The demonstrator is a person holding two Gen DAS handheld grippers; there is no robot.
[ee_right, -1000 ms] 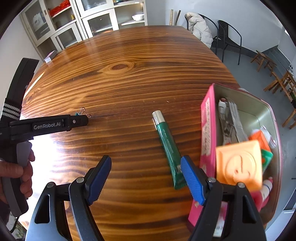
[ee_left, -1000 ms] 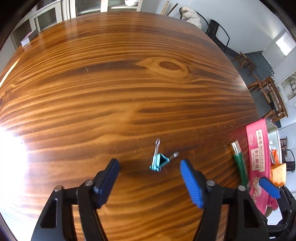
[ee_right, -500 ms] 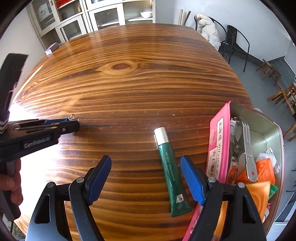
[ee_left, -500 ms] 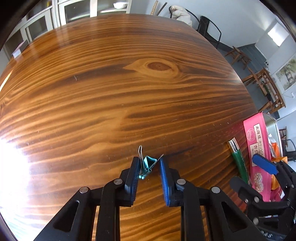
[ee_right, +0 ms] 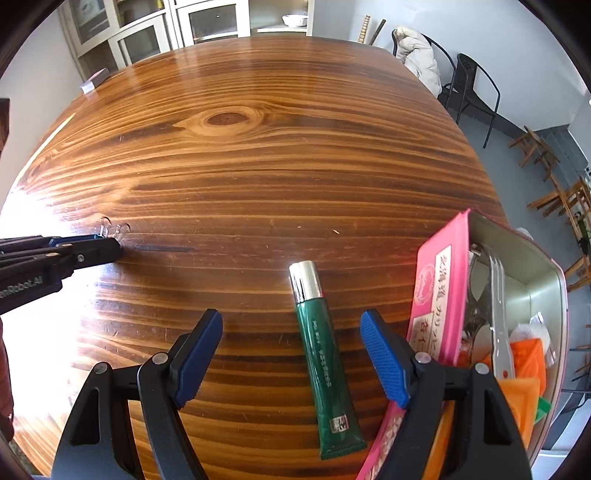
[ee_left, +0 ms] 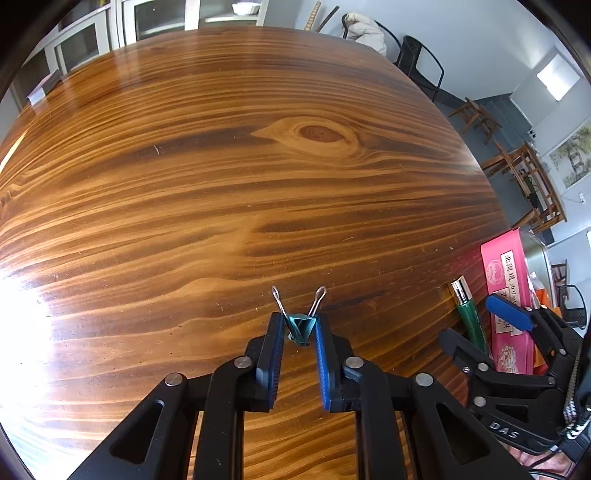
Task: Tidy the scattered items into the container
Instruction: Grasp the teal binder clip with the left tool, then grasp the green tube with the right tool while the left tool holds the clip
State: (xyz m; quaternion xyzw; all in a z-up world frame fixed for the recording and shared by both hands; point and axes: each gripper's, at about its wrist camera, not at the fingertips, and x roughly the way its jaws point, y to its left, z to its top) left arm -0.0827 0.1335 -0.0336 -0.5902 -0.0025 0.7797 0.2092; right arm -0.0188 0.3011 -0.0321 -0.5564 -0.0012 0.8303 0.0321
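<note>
A broad wooden table (ee_left: 221,192) fills both views, its varnished top banded in dark and honey grain with one oval knot, and a patch of glare at the left edge washes out the surface there. Around it the room is bent by the lens: glass-fronted cabinets (ee_right: 207,22) at the far end, a black chair (ee_right: 469,92) draped with a pale coat, wooden chairs (ee_right: 554,192) on a grey floor to the right. The container (ee_right: 517,295) is a tin with a pink printed outer wall and a dull metal inside; it stands at the table's right edge, partly cut off by the frame and partly behind the right gripper's arm, so its contents read only as metal cutlery, orange plastic pieces and something green. A dark green tube (ee_right: 325,362) with a silver cap lies flat on the wood just beside the tin, between the blue ribbed pads of the right gripper (ee_right: 291,354), whose tongs stand wide apart and touch nothing. The left gripper (ee_left: 298,332) has just closed and is clamped on a small teal binder clip (ee_left: 301,326), its two wire loops sticking up past the fingertips; from the right wrist view the clip is nearly lost in glare.
</note>
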